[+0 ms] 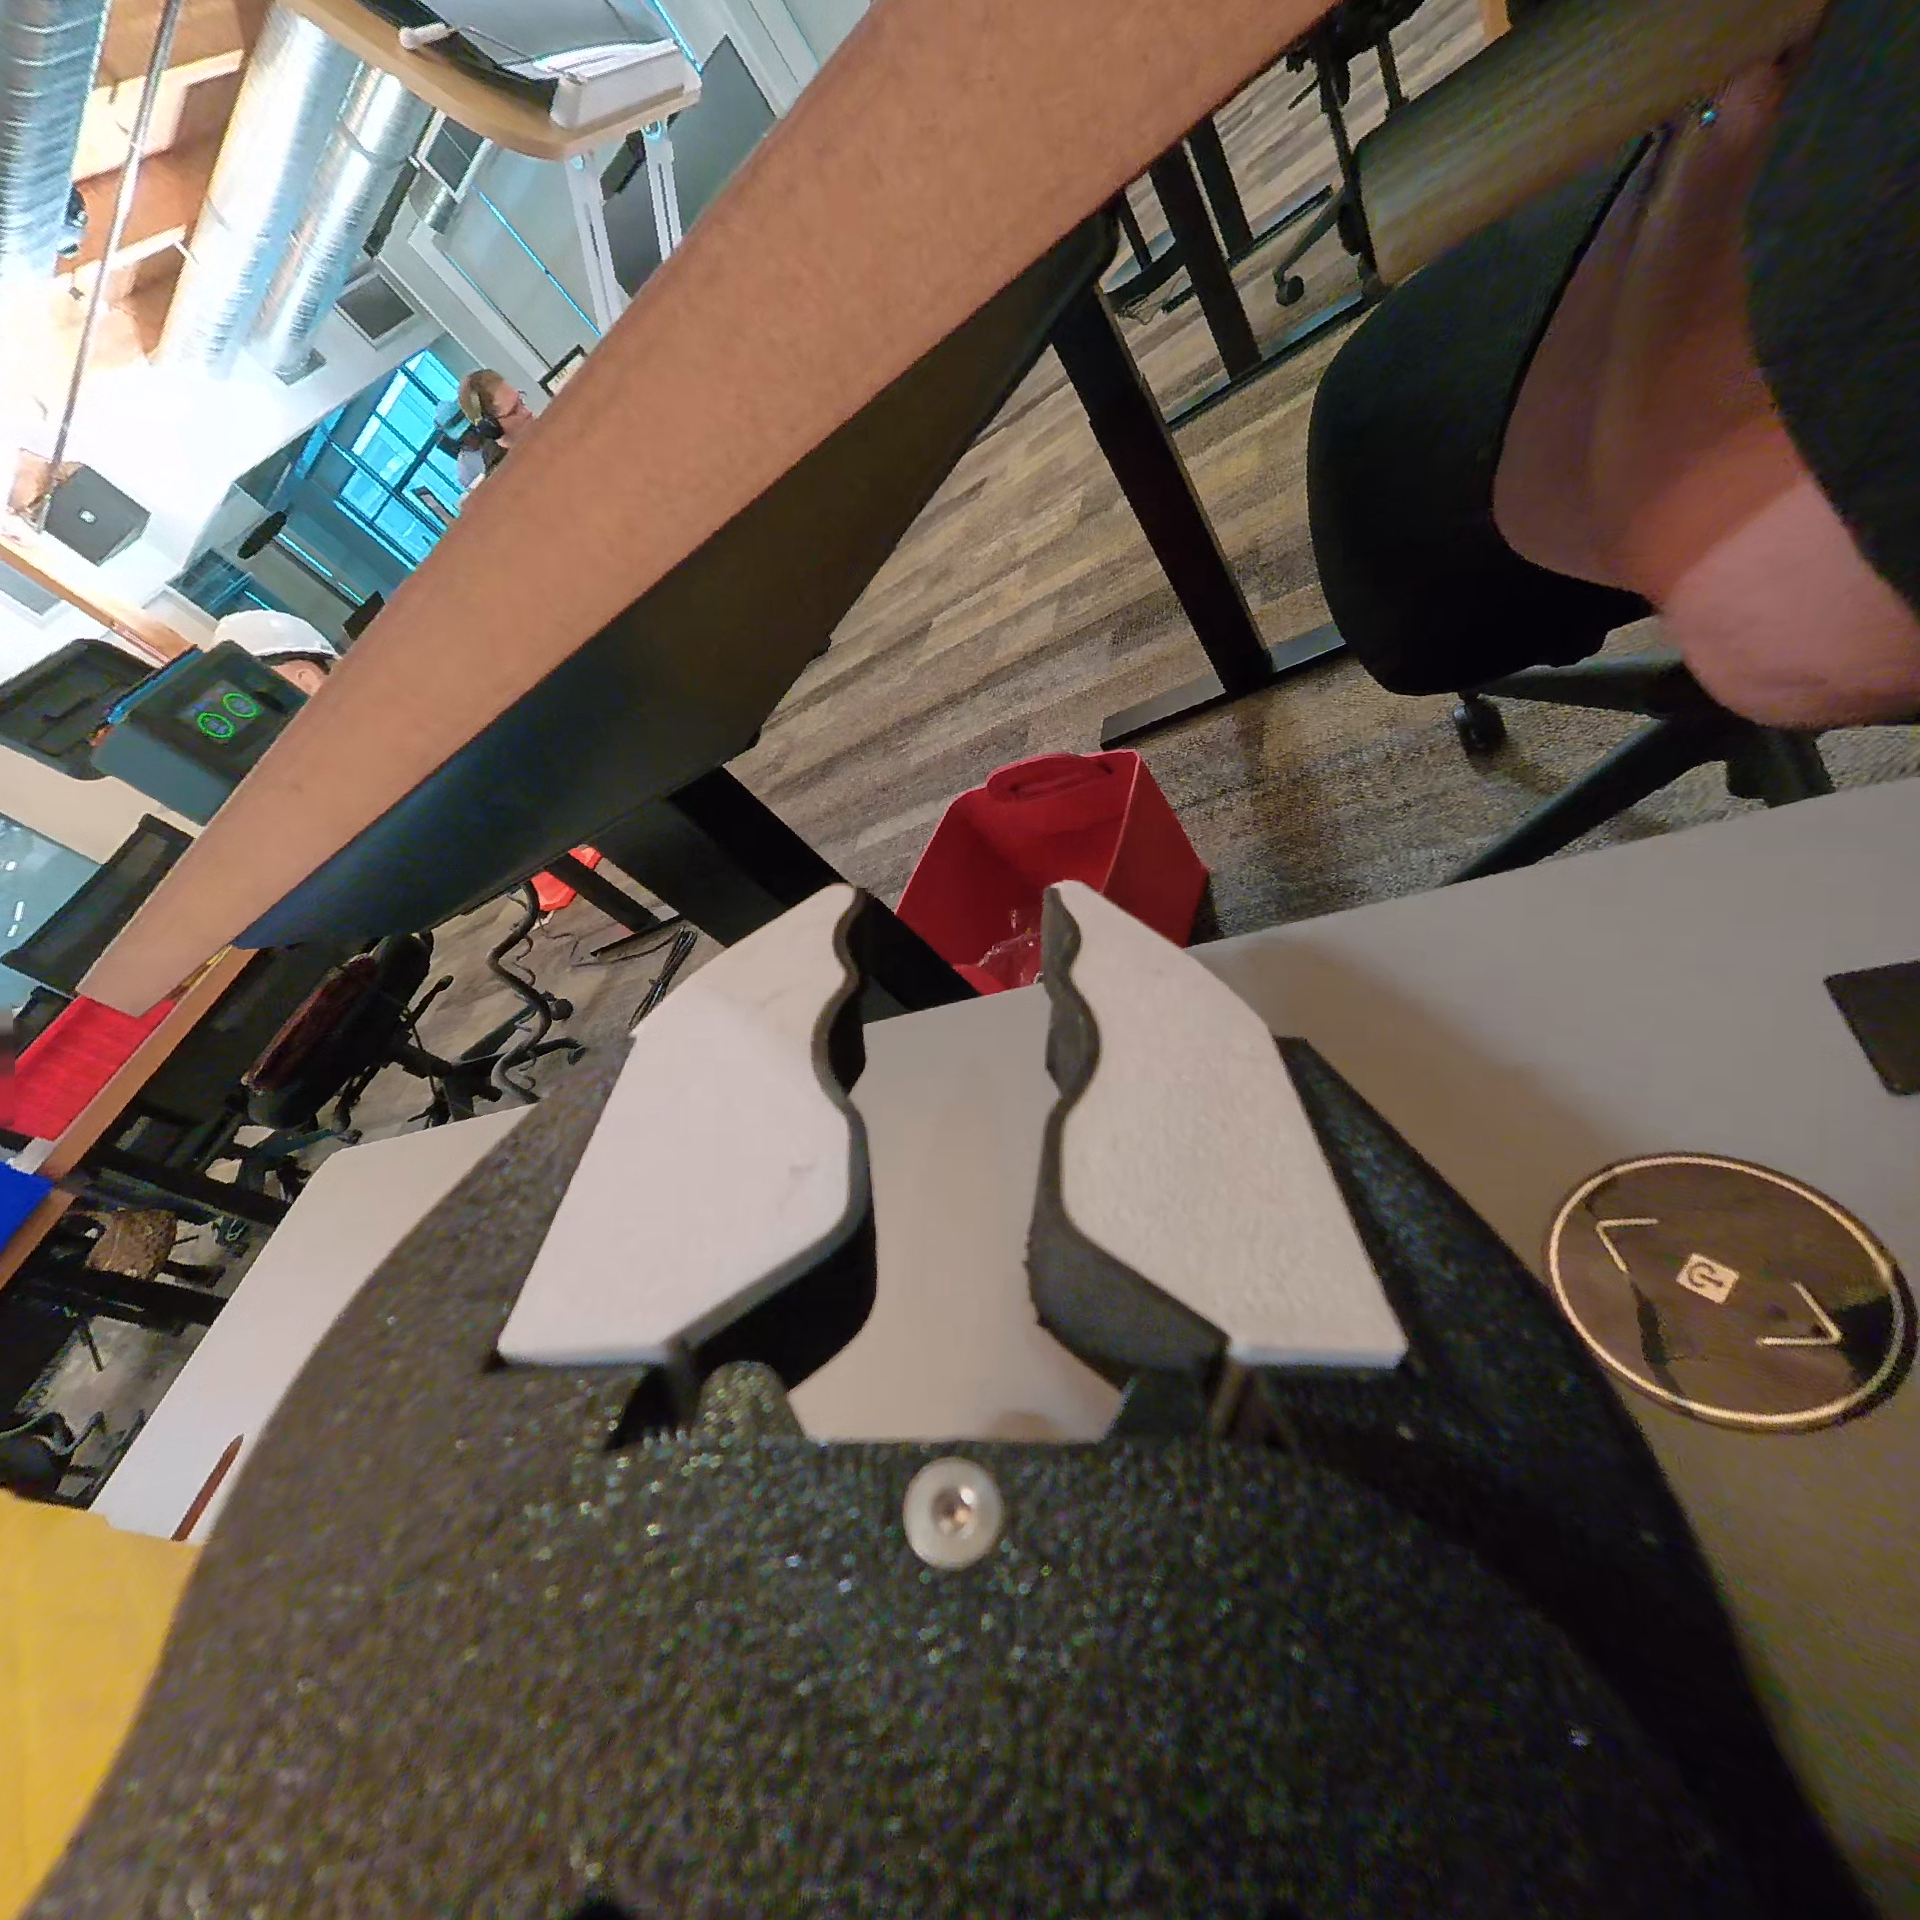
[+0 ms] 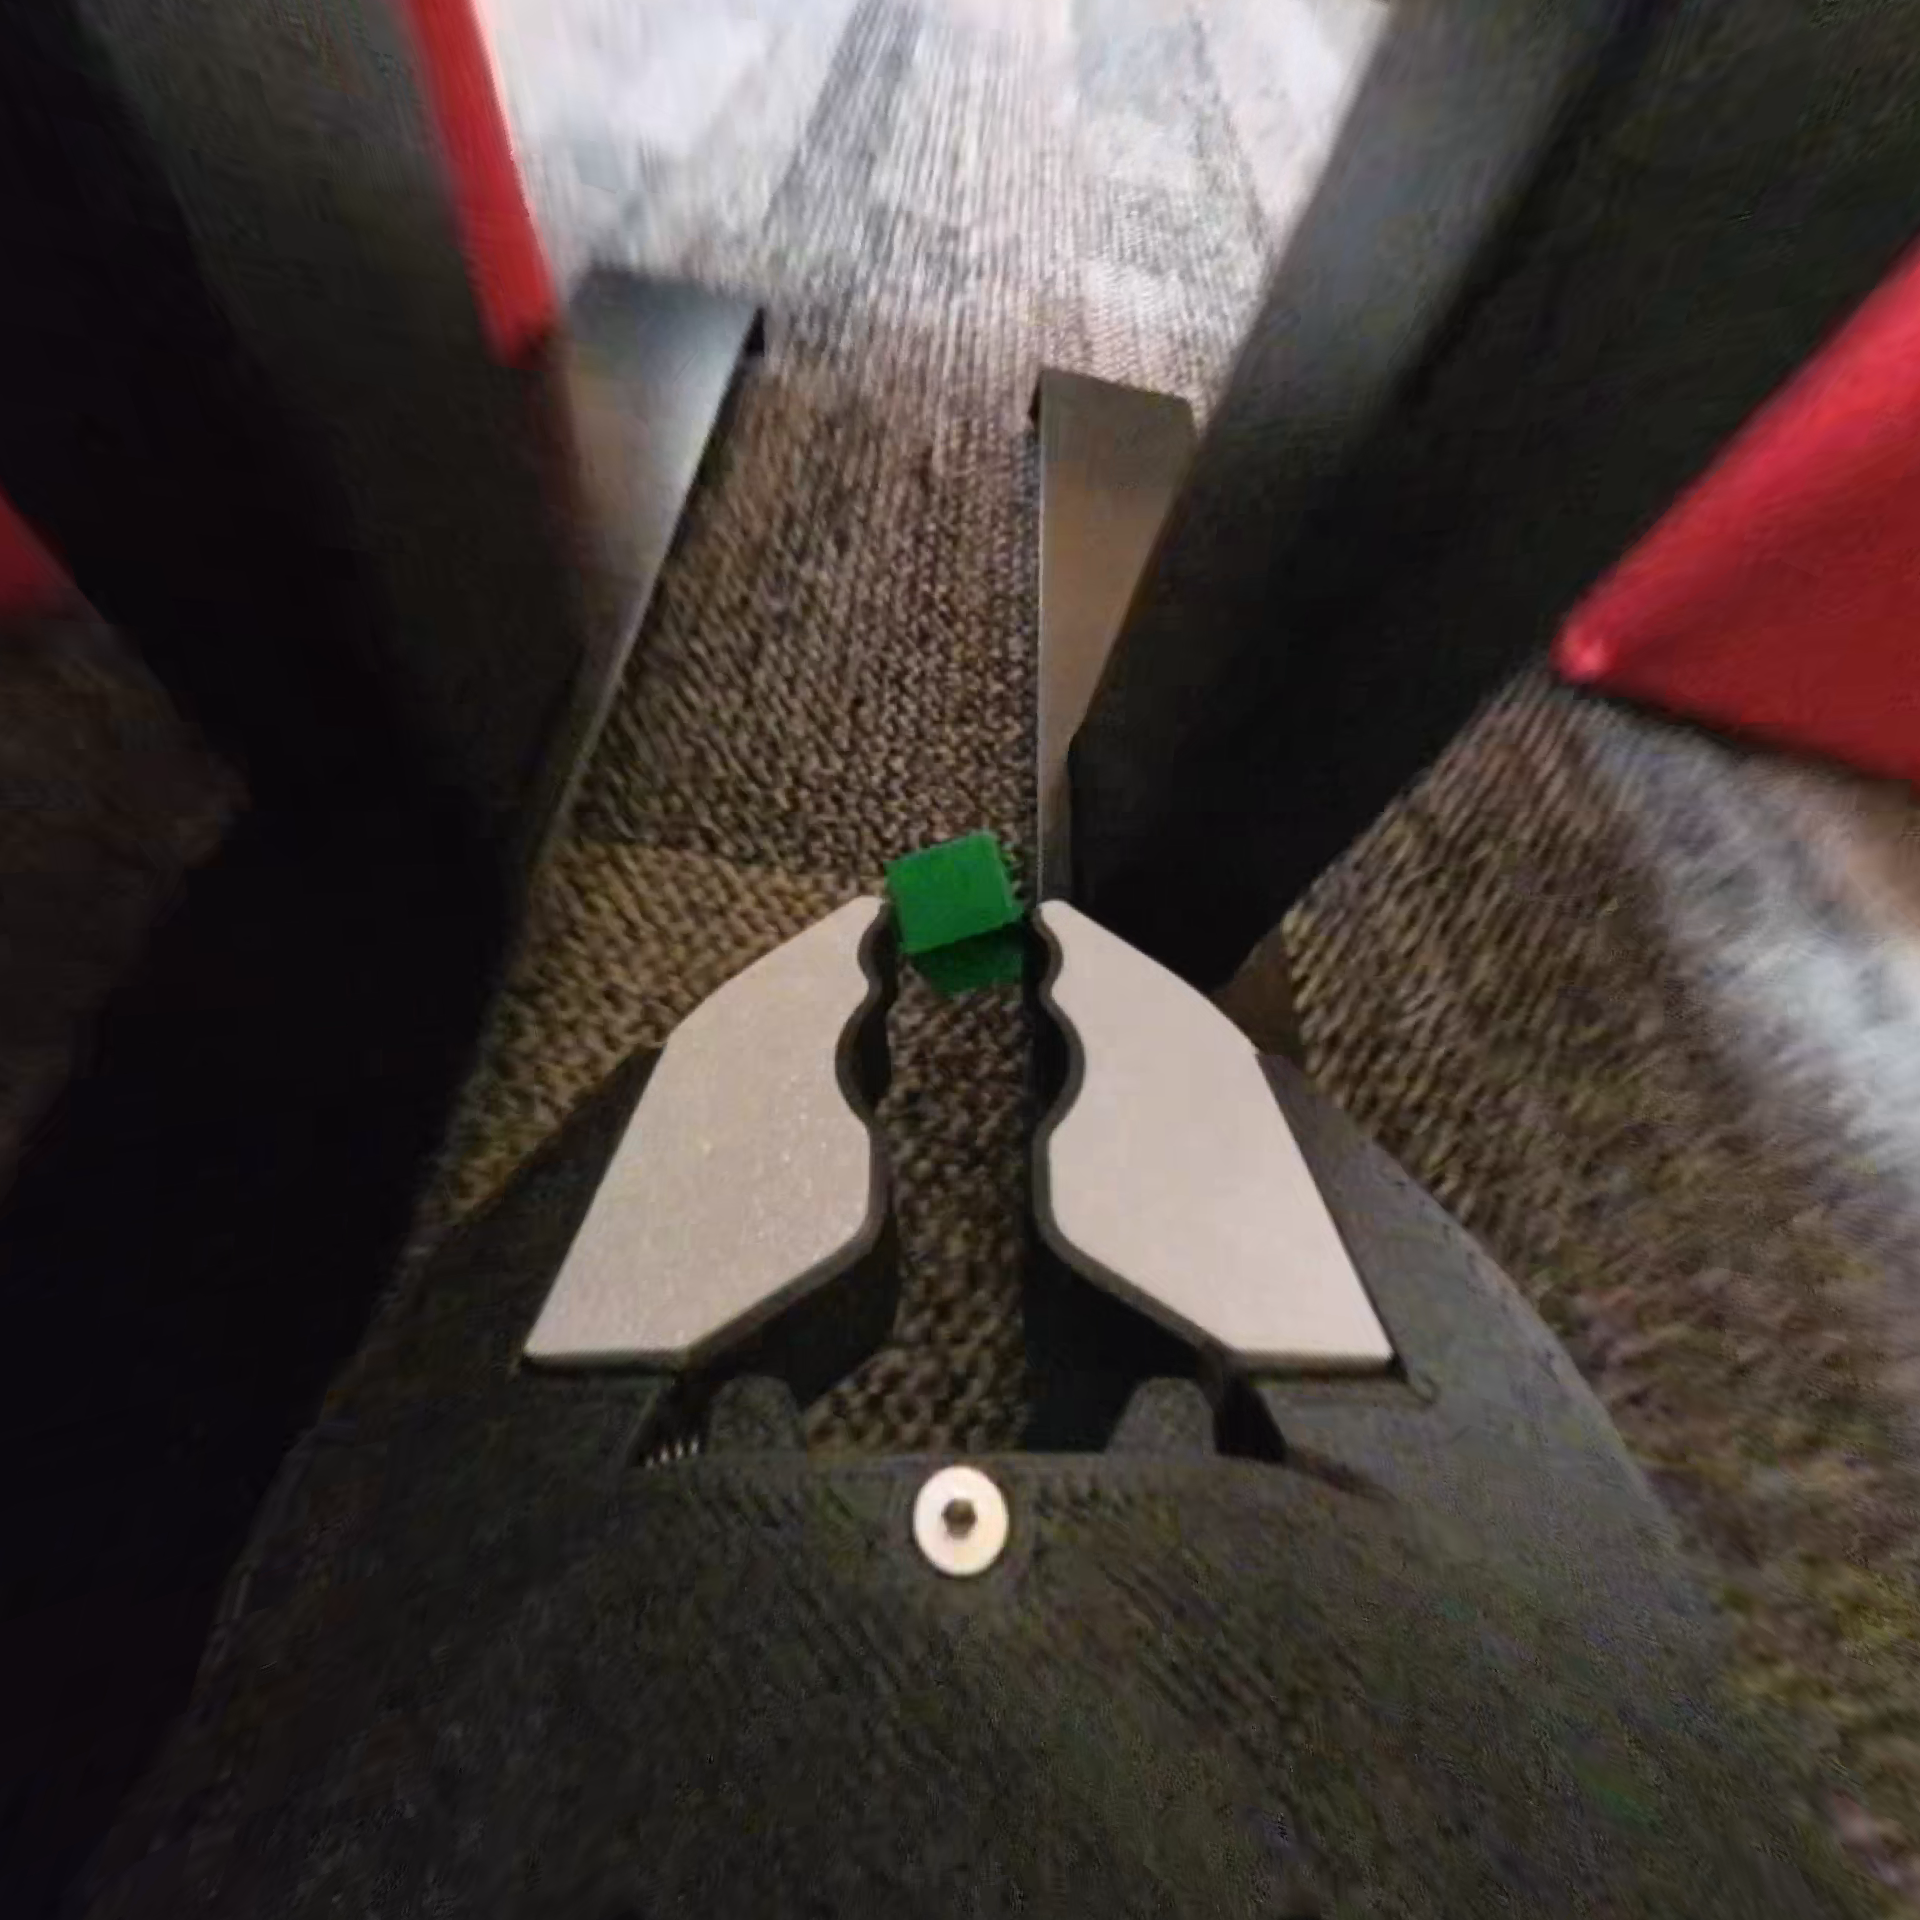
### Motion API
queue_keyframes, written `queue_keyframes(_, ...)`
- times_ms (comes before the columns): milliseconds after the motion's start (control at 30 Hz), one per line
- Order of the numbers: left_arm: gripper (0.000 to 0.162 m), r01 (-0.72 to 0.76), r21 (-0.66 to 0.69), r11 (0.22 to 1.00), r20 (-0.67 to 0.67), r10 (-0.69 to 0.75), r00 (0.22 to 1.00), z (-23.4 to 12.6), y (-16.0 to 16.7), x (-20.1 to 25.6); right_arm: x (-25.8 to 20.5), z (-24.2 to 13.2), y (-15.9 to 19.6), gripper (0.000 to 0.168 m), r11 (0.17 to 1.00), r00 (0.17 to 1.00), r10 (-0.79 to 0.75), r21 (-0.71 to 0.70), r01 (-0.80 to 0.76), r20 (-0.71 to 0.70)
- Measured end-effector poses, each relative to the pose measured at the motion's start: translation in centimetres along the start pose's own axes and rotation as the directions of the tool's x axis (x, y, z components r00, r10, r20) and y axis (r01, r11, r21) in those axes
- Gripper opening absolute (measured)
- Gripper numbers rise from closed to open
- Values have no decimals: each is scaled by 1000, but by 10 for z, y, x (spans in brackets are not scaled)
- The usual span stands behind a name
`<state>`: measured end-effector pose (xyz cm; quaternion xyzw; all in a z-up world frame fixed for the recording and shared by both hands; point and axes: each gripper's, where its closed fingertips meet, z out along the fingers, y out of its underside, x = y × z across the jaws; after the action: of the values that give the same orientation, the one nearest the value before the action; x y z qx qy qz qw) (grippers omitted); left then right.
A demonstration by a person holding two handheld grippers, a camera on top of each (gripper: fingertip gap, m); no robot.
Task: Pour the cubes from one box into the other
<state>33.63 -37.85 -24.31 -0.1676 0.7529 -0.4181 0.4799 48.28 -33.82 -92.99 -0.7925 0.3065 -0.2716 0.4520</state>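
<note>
In the right wrist view, a small green cube [image 2: 951,902] sits between the tips of my right gripper [image 2: 961,920], low over the carpet. The jaws stand close against both sides of the cube. My left gripper [image 1: 951,925] is open and empty, tilted over the pale table top [image 1: 1455,1039] near its far edge. A yellow surface [image 1: 73,1662] shows at the lower left of the left wrist view; I cannot tell what it is. No box with cubes shows clearly in either view.
A red bin [image 1: 1049,862] stands on the carpet beyond the table edge. Black table legs [image 2: 1351,416] flank my right gripper, with red bin walls [image 2: 1766,540] beside them. A round black inset [image 1: 1725,1288] sits in the table. A person's arm [image 1: 1683,436] and an office chair [image 1: 1423,468] are at the right.
</note>
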Motion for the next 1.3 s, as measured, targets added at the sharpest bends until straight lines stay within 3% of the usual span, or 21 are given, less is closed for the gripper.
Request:
queue_keyframes(33,30,0,0,1000,-1,0,1000,0,0,0,7,-8,2,23,992,992,123,-1,-123,16)
queue_keyframes(133,30,7,3,1000,-3,-7,1000,0,0,0,14,-36,7,23,925,915,374,12,-380,152)
queue_keyframes(333,32,26,27,999,-1,-26,1000,-3,-3,-3,30,-131,49,24,880,838,468,-242,-409,282)
queue_keyframes(467,33,69,45,997,16,-70,997,-5,-4,-10,63,-217,71,24,832,847,493,-395,-390,200)
queue_keyframes(667,37,171,99,980,27,-175,984,-11,-8,-23,132,-353,36,23,798,858,505,-324,-508,-100)
queue_keyframes(733,41,200,116,973,27,-204,979,-13,-8,-27,141,-393,10,23,809,864,474,-303,-503,-167)
queue_keyframes(933,49,301,173,938,21,-309,951,-20,-10,-40,109,-465,-115,24,861,882,457,-188,-472,-120)
queue_keyframes(1033,52,362,211,908,7,-372,928,-25,-11,-48,77,-484,-179,24,889,905,425,-192,-415,12)
queue_keyframes(1167,58,413,191,890,-49,-412,910,-33,-10,-43,27,-522,-258,24,949,939,248,-253,-186,237)
queue_keyframes(1233,56,466,189,864,-88,-458,885,-55,-15,-36,1,-544,-305,24,965,925,214,-213,-152,313)
queue_keyframes(1300,49,486,270,831,-90,-481,872,-98,-33,-42,-26,-568,-354,24,982,919,159,-152,-110,361)
